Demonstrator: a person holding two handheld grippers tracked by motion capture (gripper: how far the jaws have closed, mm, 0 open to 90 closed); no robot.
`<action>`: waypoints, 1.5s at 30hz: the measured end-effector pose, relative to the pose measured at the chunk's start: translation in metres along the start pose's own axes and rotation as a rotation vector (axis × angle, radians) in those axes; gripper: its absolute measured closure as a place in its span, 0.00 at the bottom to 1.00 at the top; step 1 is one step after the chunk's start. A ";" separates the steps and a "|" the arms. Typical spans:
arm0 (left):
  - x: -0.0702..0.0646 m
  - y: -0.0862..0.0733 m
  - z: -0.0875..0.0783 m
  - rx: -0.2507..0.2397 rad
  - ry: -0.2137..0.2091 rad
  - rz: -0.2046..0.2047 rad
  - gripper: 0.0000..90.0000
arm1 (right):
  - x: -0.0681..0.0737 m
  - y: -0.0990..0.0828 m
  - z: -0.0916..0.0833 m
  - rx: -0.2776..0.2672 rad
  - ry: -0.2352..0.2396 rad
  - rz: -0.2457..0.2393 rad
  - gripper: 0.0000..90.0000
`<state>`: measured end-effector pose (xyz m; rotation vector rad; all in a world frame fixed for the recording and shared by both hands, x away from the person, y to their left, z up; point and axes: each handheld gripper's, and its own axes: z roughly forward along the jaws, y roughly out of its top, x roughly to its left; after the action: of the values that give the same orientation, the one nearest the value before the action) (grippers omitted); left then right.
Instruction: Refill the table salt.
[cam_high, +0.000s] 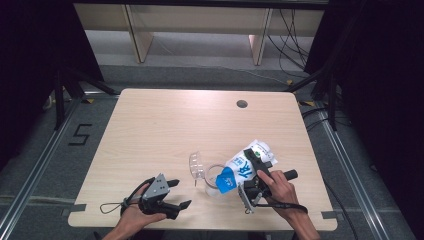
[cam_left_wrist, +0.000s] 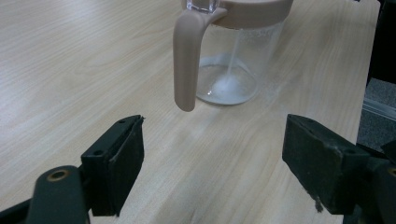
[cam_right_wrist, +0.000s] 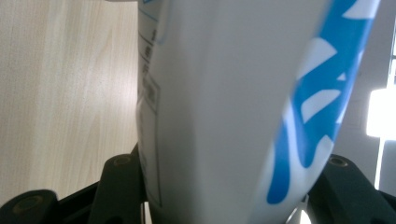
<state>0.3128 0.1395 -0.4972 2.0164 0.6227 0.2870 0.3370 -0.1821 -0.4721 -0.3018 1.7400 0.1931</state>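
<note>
right gripper view: carton (cam_right_wrist: 219, 107) hides table (cam_right_wrist: 60, 93).

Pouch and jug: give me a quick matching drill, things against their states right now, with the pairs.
Things:
1. white and blue pouch
2. clear jug
3. left gripper
4. right gripper

States:
A. jaws apart, nothing between them
B. tilted, spout end over the jug
C. clamped on the pouch
D. upright on the table, a little white at the bottom

Pairs: 1-B, 2-D, 3-A, 4-C
</note>
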 end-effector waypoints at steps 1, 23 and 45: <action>0.000 0.000 0.000 0.000 0.000 -0.001 0.23 | 0.001 0.000 0.000 0.004 0.001 0.007 0.54; 0.000 0.000 0.000 -0.005 0.009 -0.007 0.23 | -0.001 0.000 0.001 -0.014 -0.027 -0.035 0.54; -0.002 0.000 -0.001 -0.001 0.011 -0.023 0.23 | -0.002 0.001 -0.001 0.009 -0.023 -0.052 0.55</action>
<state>0.3112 0.1394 -0.4965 2.0065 0.6519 0.2844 0.3362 -0.1811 -0.4703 -0.3366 1.7077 0.1505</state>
